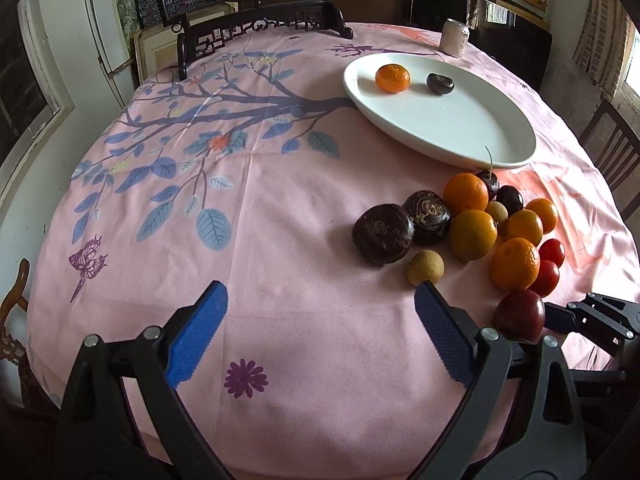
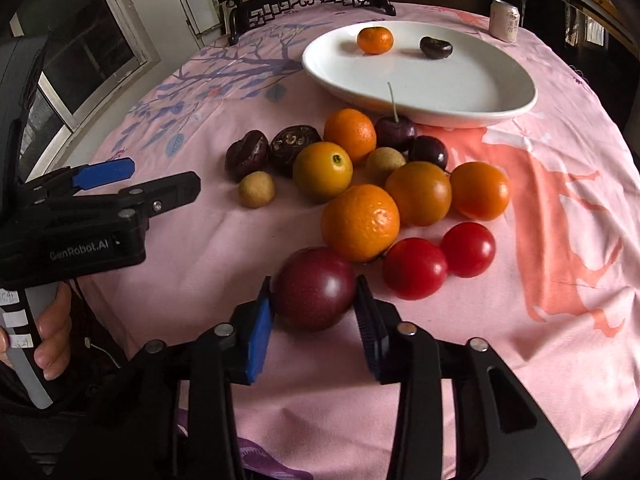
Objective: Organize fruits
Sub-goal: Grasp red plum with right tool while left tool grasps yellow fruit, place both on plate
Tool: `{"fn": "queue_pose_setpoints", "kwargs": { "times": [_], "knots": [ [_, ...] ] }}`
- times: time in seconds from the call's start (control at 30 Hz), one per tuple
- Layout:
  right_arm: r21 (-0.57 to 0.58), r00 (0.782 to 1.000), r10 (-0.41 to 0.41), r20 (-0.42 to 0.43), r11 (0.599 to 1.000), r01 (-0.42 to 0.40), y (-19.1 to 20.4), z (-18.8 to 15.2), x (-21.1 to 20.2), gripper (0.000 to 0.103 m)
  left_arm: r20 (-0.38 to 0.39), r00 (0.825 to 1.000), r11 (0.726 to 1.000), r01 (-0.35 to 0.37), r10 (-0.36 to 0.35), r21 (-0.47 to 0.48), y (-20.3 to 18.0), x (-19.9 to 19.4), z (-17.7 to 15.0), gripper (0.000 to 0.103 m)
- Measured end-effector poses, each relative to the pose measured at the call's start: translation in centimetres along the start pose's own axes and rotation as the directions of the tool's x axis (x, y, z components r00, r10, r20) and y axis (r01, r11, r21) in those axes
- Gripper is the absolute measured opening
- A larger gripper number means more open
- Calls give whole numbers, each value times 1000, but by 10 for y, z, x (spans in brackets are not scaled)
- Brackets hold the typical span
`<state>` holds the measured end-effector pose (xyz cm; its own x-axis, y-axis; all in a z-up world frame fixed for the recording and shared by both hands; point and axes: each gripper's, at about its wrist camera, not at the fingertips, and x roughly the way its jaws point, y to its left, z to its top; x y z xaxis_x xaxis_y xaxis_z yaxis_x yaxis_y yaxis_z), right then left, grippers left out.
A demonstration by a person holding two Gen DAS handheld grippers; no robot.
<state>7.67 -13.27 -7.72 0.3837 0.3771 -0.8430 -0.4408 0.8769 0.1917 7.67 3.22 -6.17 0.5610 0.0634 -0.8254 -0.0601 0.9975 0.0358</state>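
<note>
Pink cloth covered the desk (image 2: pixel 560 280), where a plum (image 2: pixel 314 288) was bracketed, perhaps just touched, by the right gripper (image 2: pixel 316 312) at the pile's near edge. A centred, gentle squeeze was judged best before lifting toward the plate (image 2: pixel 500 92). The left gripper (image 1: pixel 320 304) was held wide.

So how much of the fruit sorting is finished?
Barely begun. Only a small orange and one dark fruit sit on the white plate. The right tool is closed around a dark red plum, still on the cloth. The rest of the pile remains; the left tool is open, empty.
</note>
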Motion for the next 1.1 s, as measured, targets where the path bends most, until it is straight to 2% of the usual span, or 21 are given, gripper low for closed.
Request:
{"fn": "queue_pose_setpoints", "kwargs": {
  "times": [0.1, 0.23, 0.27, 0.3, 0.4, 0.53, 0.57, 0.6, 0.67, 0.83, 1.1],
  "knots": [
    [-32, 999, -23, 24, 999, 24, 6, -1, -9, 38, -22, 999, 999, 41, -41, 10, -7, 4, -1, 96],
    [-1, 997, -60, 47, 998, 60, -6, -5, -22, 38, -33, 996, 995, 81, -80, 52, -24, 8, -2, 94],
    [11, 997, -55, 49, 998, 54, -10, -6, -25, 38, -37, 995, 994, 91, -89, 60, -29, 11, -2, 89],
    [22, 997, -56, 52, 998, 55, -14, -8, -27, 38, -44, 995, 993, 96, -93, 65, -33, 14, -1, 79],
    [52, 996, -63, 62, 997, 60, -24, -14, -33, 38, -83, 991, 991, 113, -107, 67, -41, 28, 1, 62],
    [88, 995, -63, 75, 994, 57, -36, -19, -39, 38, -65, 995, 995, 78, -74, 64, -46, 37, 9, 61],
    [92, 995, -65, 78, 994, 57, -38, -20, -41, 38, -59, 996, 995, 76, -73, 57, -46, 38, 10, 53],
    [95, 995, -65, 80, 994, 57, -39, -20, -42, 38, -53, 997, 996, 67, -64, 55, -46, 38, 12, 39],
    [99, 994, -64, 85, 993, 56, -41, -22, -44, 38, -57, 995, 995, 81, -78, 52, -45, 36, 13, 24],
    [109, 994, -56, 96, 993, 45, -42, -21, -46, 38, -53, 995, 995, 87, -85, 42, -43, 28, 11, 24],
    [99, 994, -47, 100, 994, 37, -36, -16, -47, 38, -5, 996, 995, 91, -91, 28, -33, 4, 13, 24]
  ]
}}
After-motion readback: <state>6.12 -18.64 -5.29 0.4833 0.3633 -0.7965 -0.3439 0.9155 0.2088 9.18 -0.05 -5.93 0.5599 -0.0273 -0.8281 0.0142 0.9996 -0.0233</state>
